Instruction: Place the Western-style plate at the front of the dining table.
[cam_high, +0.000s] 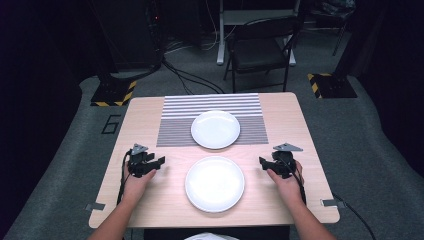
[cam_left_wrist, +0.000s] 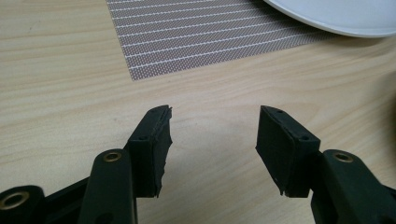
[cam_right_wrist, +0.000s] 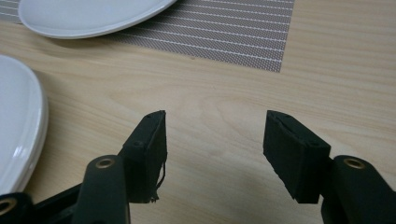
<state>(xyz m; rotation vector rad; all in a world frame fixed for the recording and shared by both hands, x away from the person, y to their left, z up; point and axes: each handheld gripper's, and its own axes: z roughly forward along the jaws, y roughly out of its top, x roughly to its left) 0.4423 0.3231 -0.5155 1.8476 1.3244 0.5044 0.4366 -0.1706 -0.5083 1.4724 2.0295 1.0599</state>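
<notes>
2 white plates sit on the wooden surface: the far plate on a striped mat, the near plate on bare wood. The left gripper and right gripper flank the near plate, jaws wide, holding nothing.

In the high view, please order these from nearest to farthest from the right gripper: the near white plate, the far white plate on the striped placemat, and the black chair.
From the right gripper:
1. Near round white plate, beside it, on bare wood.
2. Far round white plate, on the grey striped placemat, toward the table's middle.
3. Black folding chair, on the floor beyond the table.
</notes>
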